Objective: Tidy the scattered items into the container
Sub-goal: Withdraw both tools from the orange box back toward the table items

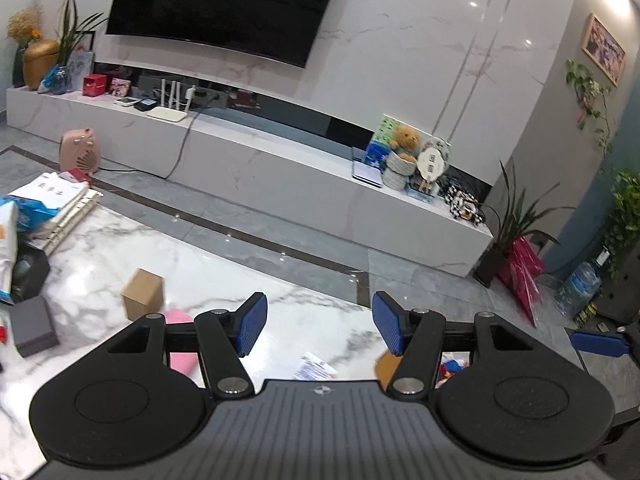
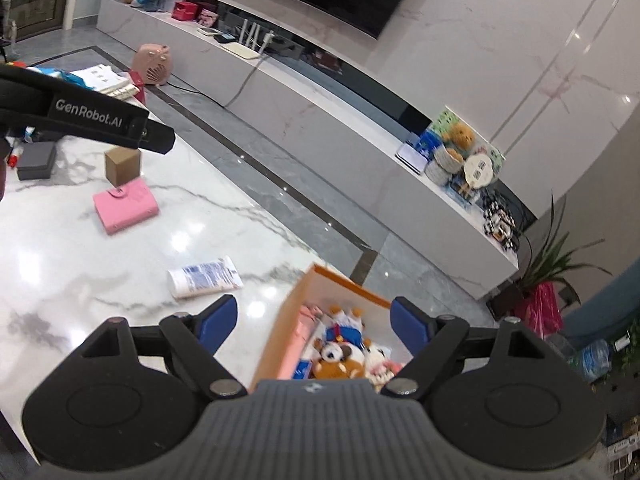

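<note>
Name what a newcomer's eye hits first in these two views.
The orange box at the marble table's near edge, stuffed with plush toys, sits right under the open right claw. Left of it lie a white tube and a pink wallet. The open left claw is empty too.

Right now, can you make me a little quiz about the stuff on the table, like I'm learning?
1. True or false: the pink wallet is already inside the orange box.
2. Which lies nearest the orange box: A) the white tube, B) the brown cardboard box, C) the grey box?
3. Fill in: both the left tool and the right tool are open and hold ____.

Key: 1 false, it lies on the marble table. 2 A. 3 nothing.
</note>
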